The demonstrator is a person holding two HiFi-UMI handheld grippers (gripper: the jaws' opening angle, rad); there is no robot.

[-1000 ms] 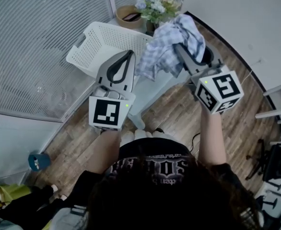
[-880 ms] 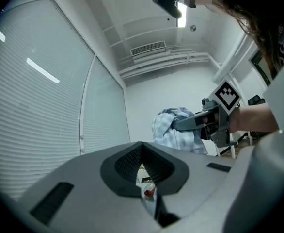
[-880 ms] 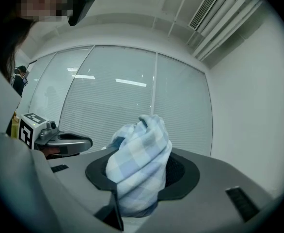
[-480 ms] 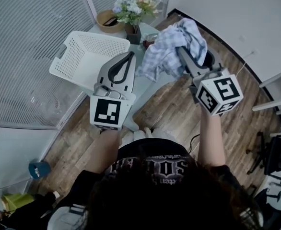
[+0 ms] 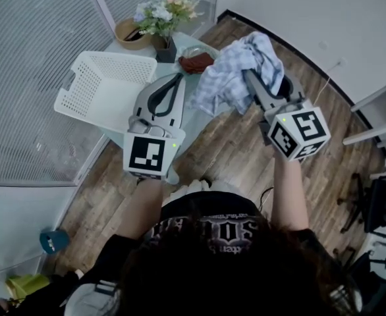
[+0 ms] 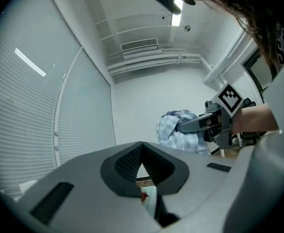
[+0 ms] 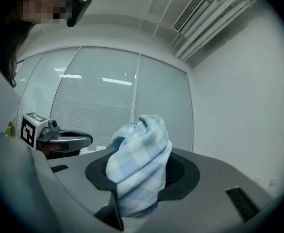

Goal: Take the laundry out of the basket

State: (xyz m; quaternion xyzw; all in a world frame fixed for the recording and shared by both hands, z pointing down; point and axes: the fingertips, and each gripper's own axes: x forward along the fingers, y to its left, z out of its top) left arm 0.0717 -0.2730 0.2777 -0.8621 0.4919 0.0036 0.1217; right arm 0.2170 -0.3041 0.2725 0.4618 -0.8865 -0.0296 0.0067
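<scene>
A blue-and-white checked cloth point(image 5: 236, 71) hangs bunched in the air above the table's right edge, with my right gripper point(image 5: 251, 79) shut on it. In the right gripper view the cloth point(image 7: 141, 149) fills the gap of the right gripper point(image 7: 143, 181). The white laundry basket point(image 5: 81, 101) stands on the table at the left, and what shows of its inside looks bare. My left gripper point(image 5: 177, 79) hovers beside the basket's right rim, jaws shut with nothing between them. The left gripper point(image 6: 141, 149) faces the cloth point(image 6: 181, 132).
A pale table point(image 5: 196, 114) carries a vase of flowers point(image 5: 161, 15), a tan bowl point(image 5: 130, 33) and a reddish-brown item point(image 5: 196, 62) on a dish. Glass walls with blinds stand at the left. Wooden floor lies to the right, with white furniture point(image 5: 377, 114) at the far right.
The head view has swung, so the basket and table sit further left and the reddish-brown item has come into sight. Both grippers keep their pose and the cloth stays gripped.
</scene>
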